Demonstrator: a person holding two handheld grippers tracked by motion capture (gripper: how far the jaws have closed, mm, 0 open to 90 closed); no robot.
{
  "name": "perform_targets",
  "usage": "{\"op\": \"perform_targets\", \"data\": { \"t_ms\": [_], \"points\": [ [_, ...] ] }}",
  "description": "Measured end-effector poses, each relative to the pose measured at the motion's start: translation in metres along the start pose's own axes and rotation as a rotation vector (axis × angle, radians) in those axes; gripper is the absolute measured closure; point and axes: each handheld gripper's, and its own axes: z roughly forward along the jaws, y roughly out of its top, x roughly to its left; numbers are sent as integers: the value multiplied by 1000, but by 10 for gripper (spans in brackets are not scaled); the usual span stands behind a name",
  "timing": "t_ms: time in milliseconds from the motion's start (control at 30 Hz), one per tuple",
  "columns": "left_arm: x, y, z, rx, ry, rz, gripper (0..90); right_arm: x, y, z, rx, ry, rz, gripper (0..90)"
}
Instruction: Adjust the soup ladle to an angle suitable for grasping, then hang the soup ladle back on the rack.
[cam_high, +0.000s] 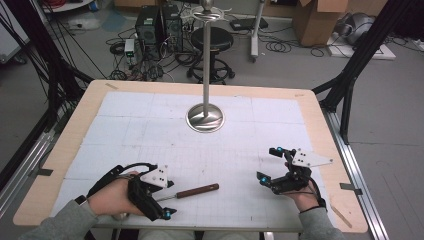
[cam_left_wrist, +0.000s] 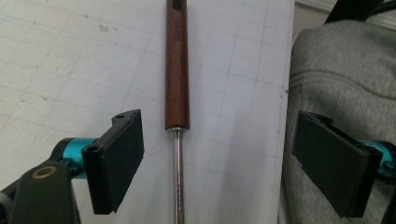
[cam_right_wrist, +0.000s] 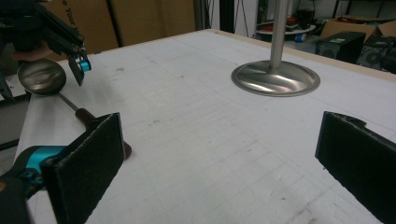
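A ladle lies along the table's front edge, its brown wooden handle pointing right and its steel bowl under my left hand. My left gripper hangs open over the thin metal shaft, which runs between its two pads without touching either. In the left gripper view the gripper has the handle just ahead. My right gripper rests at the front right, open and with nothing between its pads. From there I see the ladle's bowl and the handle's end.
A steel stand with a round base and tall pole rises at the table's middle back, also seen as the stand base. White gridded paper covers the wooden table. A grey sleeve lies beyond the table's front edge.
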Motion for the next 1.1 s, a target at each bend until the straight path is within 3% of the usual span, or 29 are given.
{"op": "perform_targets", "data": {
  "t_ms": [67, 167, 333, 600, 767, 1100],
  "points": [
    [0, -1, -1, 16, 30, 6, 175, 0, 0, 0, -2, 0, 1, 4],
    [2, -4, -1, 38, 36, 7, 189, 0, 0, 0, -2, -1, 3, 4],
    [4, -7, 5, 116, 44, 15, 235, 0, 0, 0, 3, 0, 1, 4],
    [11, -10, 12, 226, 47, -8, 359, 1, -1, -3, 4, -7, 2, 4],
    [12, -10, 11, 241, 45, -18, 450, 1, -2, -2, 13, -5, 1, 4],
    [11, -6, 12, 330, 60, -7, 558, 1, -2, -2, 7, -3, -1, 4]
  ]
}}
